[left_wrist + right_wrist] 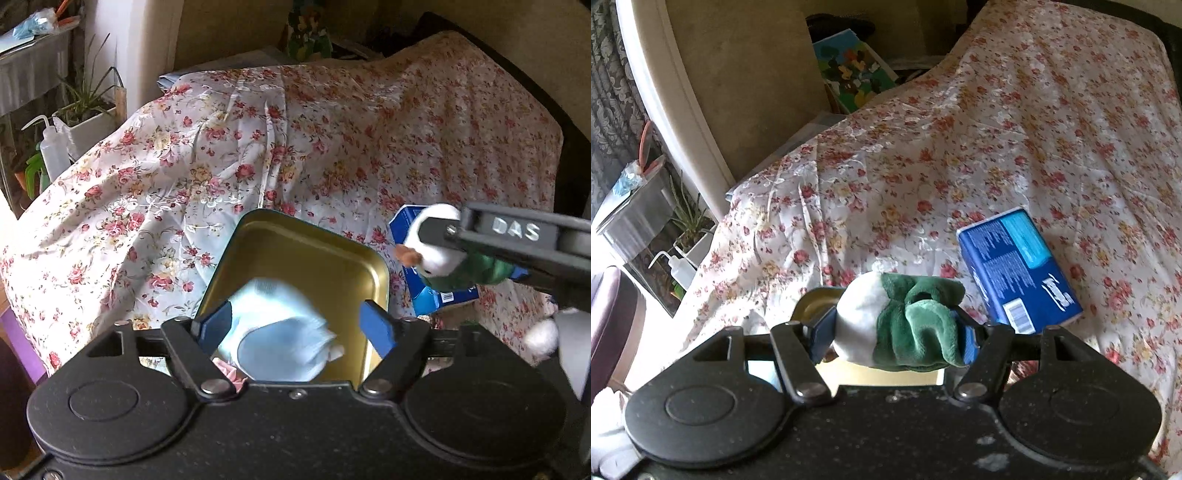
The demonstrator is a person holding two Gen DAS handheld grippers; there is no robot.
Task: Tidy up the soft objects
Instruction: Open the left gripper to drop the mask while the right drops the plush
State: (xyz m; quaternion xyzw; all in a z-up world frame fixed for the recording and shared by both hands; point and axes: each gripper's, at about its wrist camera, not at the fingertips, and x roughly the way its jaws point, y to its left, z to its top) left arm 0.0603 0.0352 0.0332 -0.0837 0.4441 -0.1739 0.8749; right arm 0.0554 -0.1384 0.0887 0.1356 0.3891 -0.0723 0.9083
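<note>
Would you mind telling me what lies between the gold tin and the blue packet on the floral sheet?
In the left wrist view, the strip between the tin and the blue packet is bare floral sheet; the plush toy only hangs above it.

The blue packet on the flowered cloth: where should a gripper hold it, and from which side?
The blue packet lies flat on the flowered cloth, nothing on it. Probably come from above and close the jaws across its two long edges, the narrower span, near the middle.
</note>
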